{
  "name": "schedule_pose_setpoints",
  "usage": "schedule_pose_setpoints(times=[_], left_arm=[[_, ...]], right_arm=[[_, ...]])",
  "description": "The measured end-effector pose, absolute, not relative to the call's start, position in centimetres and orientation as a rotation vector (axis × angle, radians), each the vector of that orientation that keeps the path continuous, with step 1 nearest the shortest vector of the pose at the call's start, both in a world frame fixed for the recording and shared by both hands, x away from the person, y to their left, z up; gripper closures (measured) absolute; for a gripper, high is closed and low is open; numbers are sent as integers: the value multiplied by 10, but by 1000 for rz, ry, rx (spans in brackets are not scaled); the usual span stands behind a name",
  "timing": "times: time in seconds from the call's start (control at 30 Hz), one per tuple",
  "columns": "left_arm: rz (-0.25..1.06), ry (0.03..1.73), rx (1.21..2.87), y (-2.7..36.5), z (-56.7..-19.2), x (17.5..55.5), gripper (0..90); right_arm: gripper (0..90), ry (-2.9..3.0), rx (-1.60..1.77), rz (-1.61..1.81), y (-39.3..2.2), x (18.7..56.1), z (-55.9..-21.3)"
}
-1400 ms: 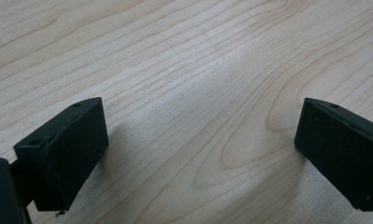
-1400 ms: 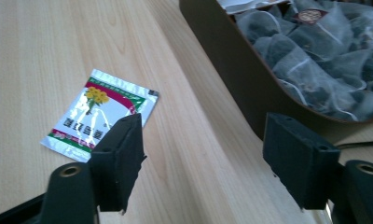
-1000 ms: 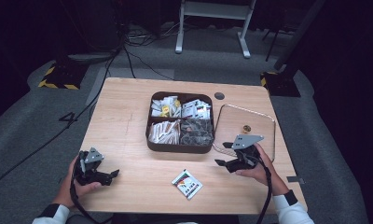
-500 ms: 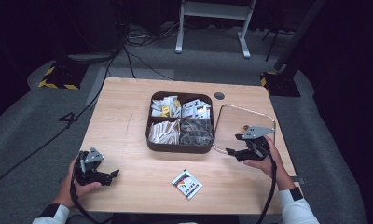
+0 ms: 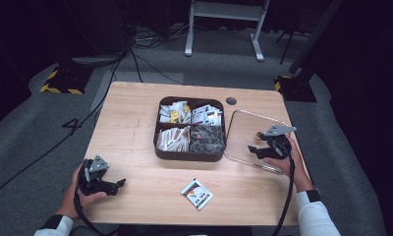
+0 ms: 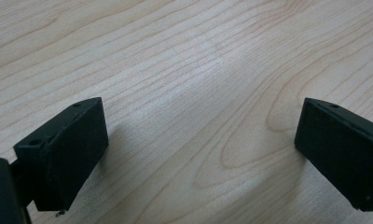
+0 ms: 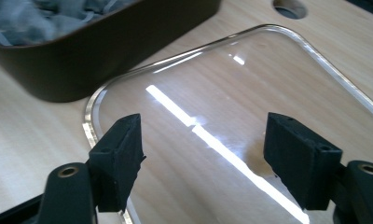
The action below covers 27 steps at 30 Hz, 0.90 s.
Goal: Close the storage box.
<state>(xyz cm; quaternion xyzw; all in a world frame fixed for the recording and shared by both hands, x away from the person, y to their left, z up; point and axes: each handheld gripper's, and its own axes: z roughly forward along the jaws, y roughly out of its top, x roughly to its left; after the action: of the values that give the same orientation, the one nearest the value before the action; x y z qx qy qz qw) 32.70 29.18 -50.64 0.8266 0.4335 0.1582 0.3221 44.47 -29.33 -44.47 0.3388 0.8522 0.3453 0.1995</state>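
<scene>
A dark brown tray (image 5: 189, 156) with four compartments of packets stands at the table's middle. Its clear lid (image 5: 246, 123) lies flat just to the right of it. My right gripper (image 5: 256, 145) hovers open over the lid's near part, jaws pointing left toward the tray. In the right gripper view the lid (image 7: 250, 88) spreads between and beyond the open gripper (image 7: 203, 158), with the tray wall (image 7: 105, 51) behind. My left gripper (image 5: 116, 187) rests open at the front left. The left gripper view has bare wood between the jaws of the gripper (image 6: 198, 144).
A single white packet (image 5: 197, 193) with red and black print lies near the table's front edge, between my hands. A round cable hole (image 5: 231, 101) sits behind the tray. Cables and a stand's legs are on the floor beyond the table.
My right gripper has moved away from me and to the right, over the clear lid. The left gripper has stayed put.
</scene>
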Motion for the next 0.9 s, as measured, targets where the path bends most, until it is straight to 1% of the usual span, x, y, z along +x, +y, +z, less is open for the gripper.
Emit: schedule_pose_setpoints(times=[0.4, 0.8, 0.9], left_arm=[[415, 1138, 2170, 292, -506, 327, 29], [415, 1138, 2170, 292, -506, 327, 29], [415, 1138, 2170, 292, -506, 327, 29]], right_arm=[[298, 2324, 1080, 917, -311, 475, -454], [374, 2290, 1218, 901, -321, 506, -471], [396, 2289, 1235, 897, -321, 508, -473]])
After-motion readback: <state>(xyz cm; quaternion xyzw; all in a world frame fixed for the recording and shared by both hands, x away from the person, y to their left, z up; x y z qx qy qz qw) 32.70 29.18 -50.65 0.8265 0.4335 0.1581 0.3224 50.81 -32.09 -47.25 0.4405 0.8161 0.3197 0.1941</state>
